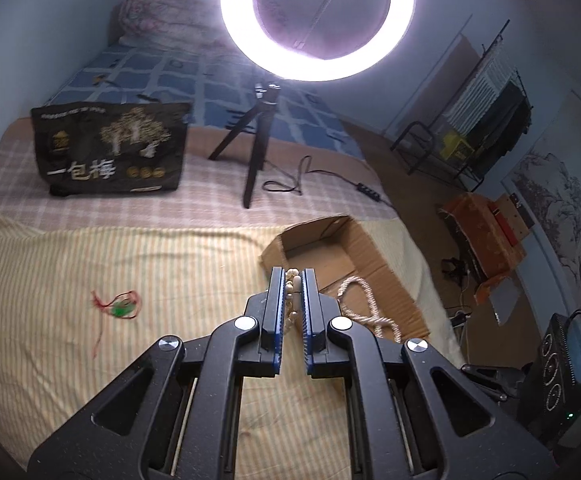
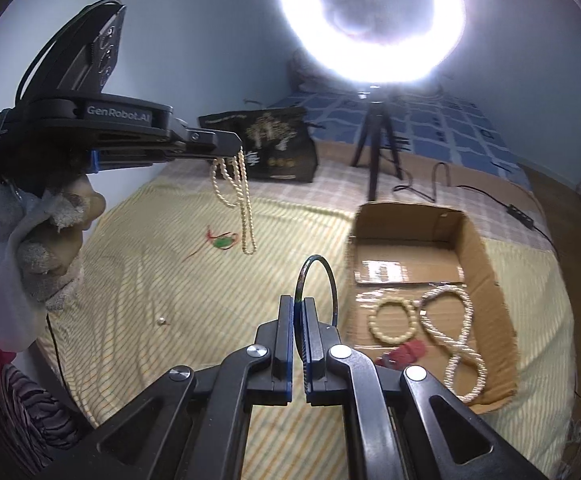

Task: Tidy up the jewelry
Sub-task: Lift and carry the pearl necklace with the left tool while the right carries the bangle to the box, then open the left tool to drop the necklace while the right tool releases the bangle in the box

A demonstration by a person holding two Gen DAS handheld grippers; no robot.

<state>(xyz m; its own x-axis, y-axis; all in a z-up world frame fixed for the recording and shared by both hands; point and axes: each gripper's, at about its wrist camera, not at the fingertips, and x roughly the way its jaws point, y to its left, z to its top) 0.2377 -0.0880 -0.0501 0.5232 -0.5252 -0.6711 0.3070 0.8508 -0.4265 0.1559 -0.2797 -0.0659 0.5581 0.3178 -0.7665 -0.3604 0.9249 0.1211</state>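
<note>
My left gripper (image 1: 293, 276) is shut on a cream pearl necklace (image 1: 290, 300). In the right wrist view the left gripper (image 2: 236, 140) is raised over the bed and the pearl necklace (image 2: 242, 200) hangs from it in loops. My right gripper (image 2: 298, 300) is shut on a thin dark bangle (image 2: 317, 284), which stands upright just left of the cardboard box (image 2: 486, 264). The cardboard box (image 1: 382, 264) holds a twisted white rope necklace (image 2: 456, 332), a cream bead bracelet (image 2: 395, 318) and a red item (image 2: 404, 352). A green pendant on a red cord (image 1: 120, 308) lies on the striped sheet.
A small bead (image 2: 161, 322) lies loose on the sheet. A black printed bag (image 1: 110, 148) and the ring light on its tripod (image 1: 256, 140) stand at the back, with a cable (image 1: 330, 178) across the bed. The bed edge falls away to the right of the box.
</note>
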